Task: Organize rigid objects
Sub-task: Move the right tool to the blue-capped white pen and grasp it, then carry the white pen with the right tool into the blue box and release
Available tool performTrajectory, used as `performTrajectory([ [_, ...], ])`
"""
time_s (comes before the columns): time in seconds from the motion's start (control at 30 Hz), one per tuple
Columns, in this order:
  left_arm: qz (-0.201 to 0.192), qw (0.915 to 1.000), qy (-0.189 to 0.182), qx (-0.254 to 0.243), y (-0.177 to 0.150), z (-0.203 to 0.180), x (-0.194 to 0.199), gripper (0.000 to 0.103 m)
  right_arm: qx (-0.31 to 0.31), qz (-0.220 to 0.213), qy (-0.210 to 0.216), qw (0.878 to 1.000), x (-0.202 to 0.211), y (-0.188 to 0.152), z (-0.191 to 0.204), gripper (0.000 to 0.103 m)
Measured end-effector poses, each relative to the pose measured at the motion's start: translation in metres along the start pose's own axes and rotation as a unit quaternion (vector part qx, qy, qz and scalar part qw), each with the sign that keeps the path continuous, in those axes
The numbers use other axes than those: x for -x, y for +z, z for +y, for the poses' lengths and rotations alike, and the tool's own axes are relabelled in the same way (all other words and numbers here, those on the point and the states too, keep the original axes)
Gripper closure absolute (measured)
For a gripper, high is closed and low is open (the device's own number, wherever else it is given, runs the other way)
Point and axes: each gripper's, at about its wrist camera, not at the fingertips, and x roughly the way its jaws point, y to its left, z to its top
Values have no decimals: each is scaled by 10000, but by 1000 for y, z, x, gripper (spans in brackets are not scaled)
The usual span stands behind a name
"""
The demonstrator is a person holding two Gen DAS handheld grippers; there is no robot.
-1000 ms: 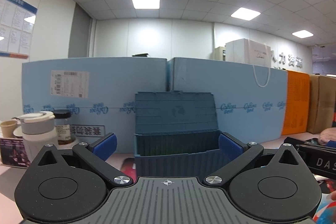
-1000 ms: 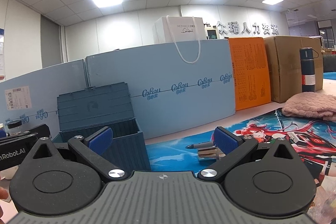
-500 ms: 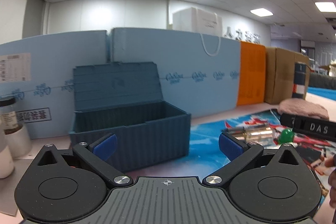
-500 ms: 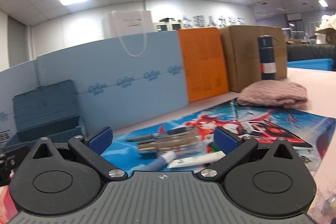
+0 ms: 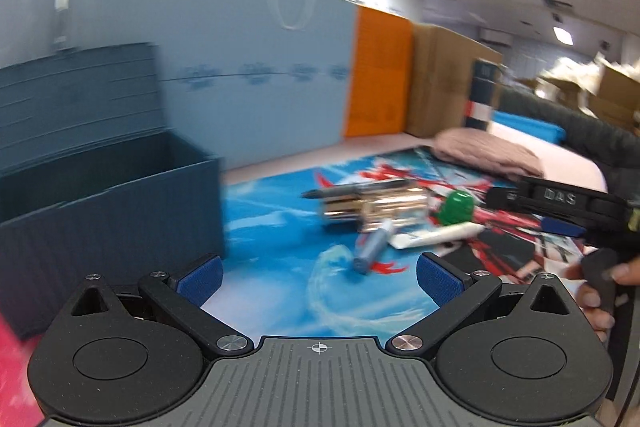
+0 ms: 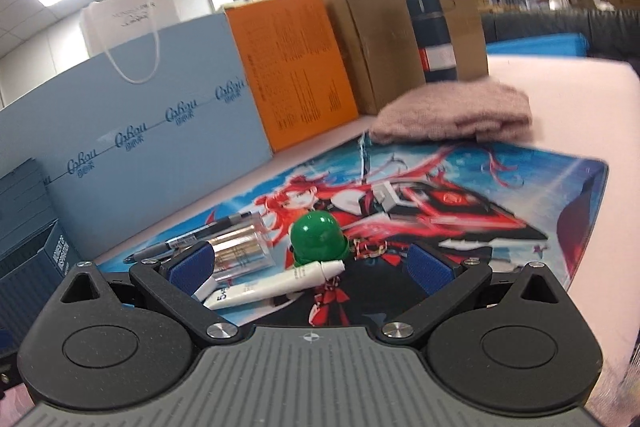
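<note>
A dark blue lidded storage box [image 5: 100, 195] stands open at the left; its corner shows in the right wrist view [image 6: 28, 259]. On the printed mat lie a clear shiny case [image 5: 376, 207] [image 6: 240, 247], a green dome toy [image 5: 456, 207] [image 6: 318, 237], a white tube [image 5: 436, 237] [image 6: 276, 285], a grey-blue marker [image 5: 372, 247] and a black pen [image 5: 352, 189] [image 6: 192, 239]. My left gripper [image 5: 318, 277] is open and empty, short of the pile. My right gripper [image 6: 310, 267] is open, its fingers either side of the tube and the green toy.
A folded pink cloth [image 6: 452, 115] lies at the mat's far side. Blue foam boards [image 6: 140, 123], an orange box [image 6: 296, 67], a cardboard box [image 6: 404, 39] and a dark flask [image 6: 434, 35] line the back. The right gripper shows in the left wrist view [image 5: 560, 211].
Both grippers have swung right and tipped down, away from the blue box and toward the pile on the mat. The right gripper has closed in on the tube and green toy.
</note>
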Motion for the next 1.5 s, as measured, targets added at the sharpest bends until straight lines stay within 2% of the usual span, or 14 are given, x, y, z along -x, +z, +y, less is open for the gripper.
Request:
performTrajectory([
  [0.2, 268, 9949, -650, -721, 9, -23, -39, 1, -535, 303, 468, 9970, -11, 5, -5, 0],
  [0.33, 505, 9910, -817, -930, 13, -27, -63, 18, -731, 416, 873, 9926, -16, 6, 0, 1],
  [0.4, 589, 9909, -760, -937, 14, -26, -73, 21, -787, 451, 1038, 9905, -19, 7, 4, 6],
  [0.43, 634, 9908, -752, -925, 14, -25, -77, 26, -831, 455, 1103, 9894, -21, 6, 5, 10],
  [0.53, 851, 9896, -852, -787, 14, -21, -91, 49, -1011, 558, 1251, 9854, -27, 4, 5, 29],
  [0.6, 981, 9879, -982, -694, 13, -18, -97, 55, -1117, 685, 1364, 9819, -31, 3, 5, 43],
  [0.7, 1064, 9861, -1075, -691, 11, -16, -102, 62, -1231, 882, 1506, 9769, -36, 1, 5, 45],
  [0.73, 1069, 9866, -1054, -639, 11, -15, -103, 70, -1265, 954, 1557, 9750, -38, 0, 5, 46],
  [0.77, 1064, 9874, -1016, -578, 11, -13, -103, 85, -1308, 1034, 1613, 9727, -40, -1, 6, 46],
  [0.93, 1010, 9872, -1171, -382, 10, -6, -97, 88, -1542, 1416, 1891, 9594, -49, -8, 13, 46],
  [1.1, 869, 9856, -1449, 32, 10, 5, -81, 88, -2021, 1837, 2028, 9403, -62, -17, 17, 53],
  [1.3, 735, 9842, -1598, 223, 8, 13, -62, 88, -2361, 1995, 2062, 9284, -69, -22, 21, 69],
  [1.37, 691, 9832, -1659, 318, 8, 19, -57, 88, -2418, 2037, 2071, 9258, -69, -24, 24, 71],
  [1.5, 602, 9821, -1738, 412, 7, 28, -47, 88, -2704, 2244, 2205, 9099, -74, -29, 28, 72],
])
